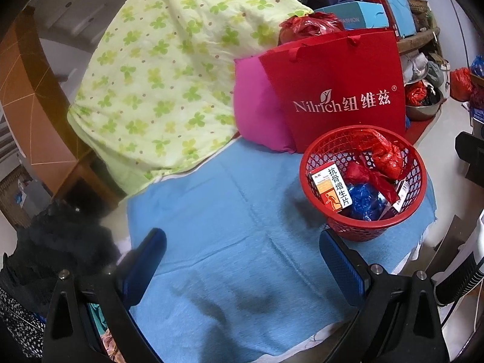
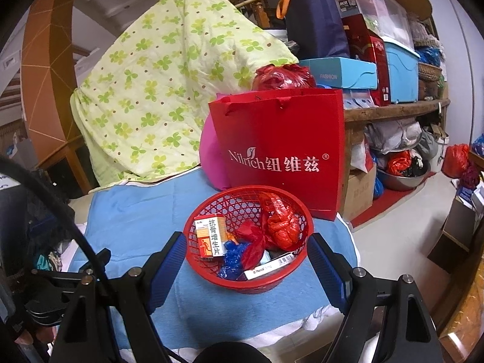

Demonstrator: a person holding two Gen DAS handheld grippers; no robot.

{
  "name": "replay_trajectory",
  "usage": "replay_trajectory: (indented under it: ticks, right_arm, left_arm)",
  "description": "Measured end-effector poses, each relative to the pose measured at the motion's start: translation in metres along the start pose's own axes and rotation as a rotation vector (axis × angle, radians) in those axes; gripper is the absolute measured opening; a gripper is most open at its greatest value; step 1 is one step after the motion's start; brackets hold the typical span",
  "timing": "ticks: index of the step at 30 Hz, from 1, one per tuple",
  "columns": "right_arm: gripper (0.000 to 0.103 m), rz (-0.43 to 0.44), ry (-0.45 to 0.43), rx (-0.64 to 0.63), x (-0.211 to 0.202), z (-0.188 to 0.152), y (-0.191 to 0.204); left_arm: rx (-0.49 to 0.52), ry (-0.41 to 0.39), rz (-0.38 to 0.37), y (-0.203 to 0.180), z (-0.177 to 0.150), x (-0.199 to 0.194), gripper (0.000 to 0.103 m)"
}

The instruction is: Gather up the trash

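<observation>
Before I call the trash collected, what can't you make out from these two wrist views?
- Red basket bottom, both views: covered by the orange box, red bags and blue bag.
- White box, right view: small, half buried; label unreadable.
- Red paper bag inside, both views: its front wall blocks it.
- Blue cloth near edge, both views: hidden behind the open left tongs and right tongs.

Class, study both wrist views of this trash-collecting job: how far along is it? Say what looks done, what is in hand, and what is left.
Done: the red mesh plastic basket on the blue cloth already holds an orange-and-white medicine box, crumpled red plastic bags and a blue plastic bag.

In hand: nothing. The left gripper and right gripper are both open and empty.

Left: no loose trash shows on the cloth, so collecting looks nearly finished.
</observation>
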State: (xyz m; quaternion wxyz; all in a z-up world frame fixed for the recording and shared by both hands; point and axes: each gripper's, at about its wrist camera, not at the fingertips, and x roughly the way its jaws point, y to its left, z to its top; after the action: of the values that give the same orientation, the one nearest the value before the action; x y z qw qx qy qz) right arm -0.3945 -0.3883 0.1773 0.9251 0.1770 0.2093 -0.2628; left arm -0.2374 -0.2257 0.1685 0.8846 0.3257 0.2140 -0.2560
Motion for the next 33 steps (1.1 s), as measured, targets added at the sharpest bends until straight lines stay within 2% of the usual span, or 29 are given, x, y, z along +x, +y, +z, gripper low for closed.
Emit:
replay_trajectory:
  ticks: [16, 25, 33]
  right_arm:
    - [0.084, -0.003, 0.011, 0.029, 0.005, -0.004, -0.020]
    - [0.084, -0.013, 0.019, 0.009, 0.004, -0.009, -0.008]
    - [0.084, -0.042, -0.037, -0.016, 0.001, -0.006, 0.005]
  left_arm:
    - [0.032, 0.010, -0.013, -0.019, 0.003, 0.005, 0.101]
    - [0.016, 0.007, -0.024, -0.011, -0.004, 0.005, 0.101]
    - [-0.035, 0.001, -0.053, 0.003, -0.012, 0.010, 0.101]
